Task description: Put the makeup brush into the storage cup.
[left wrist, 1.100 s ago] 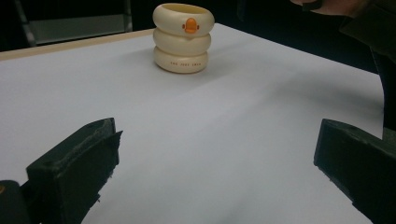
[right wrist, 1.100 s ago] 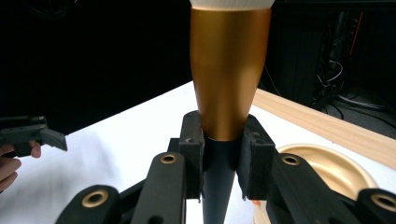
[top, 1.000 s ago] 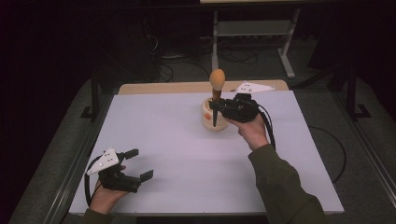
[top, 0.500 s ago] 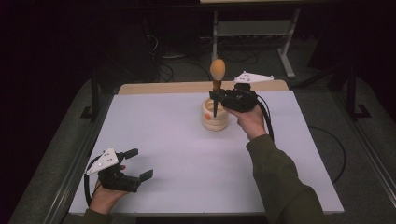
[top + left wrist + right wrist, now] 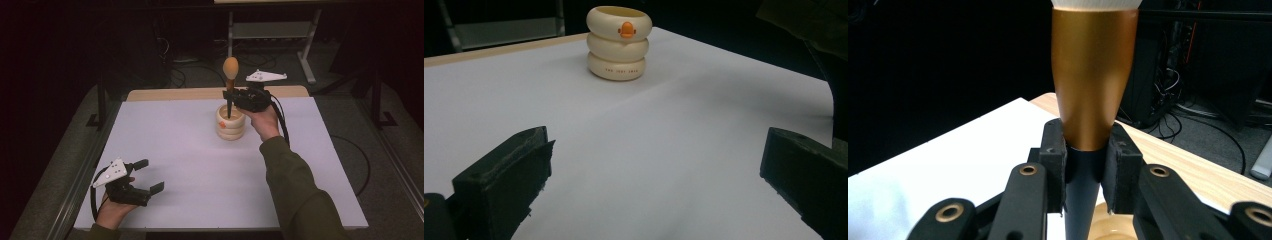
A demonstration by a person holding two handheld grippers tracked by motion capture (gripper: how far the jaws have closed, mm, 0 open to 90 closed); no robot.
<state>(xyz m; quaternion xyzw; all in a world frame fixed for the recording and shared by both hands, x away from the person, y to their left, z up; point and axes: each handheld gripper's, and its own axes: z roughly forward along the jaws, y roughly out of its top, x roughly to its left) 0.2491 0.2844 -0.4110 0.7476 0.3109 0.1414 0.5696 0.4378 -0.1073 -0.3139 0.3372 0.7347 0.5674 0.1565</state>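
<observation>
Open tongs (image 5: 664, 185) low over white table (image 5: 664, 150); ringed cream holder (image 5: 618, 42) beyond.

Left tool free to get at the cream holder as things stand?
Probably yes: the left tool is open and holds nothing, with bare table between it and the holder. But the right tool grips a brush upright above it.

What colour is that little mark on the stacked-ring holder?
Orange, on the cream holder; its top ring carries the mark. The left gripper view shows it best.
</observation>
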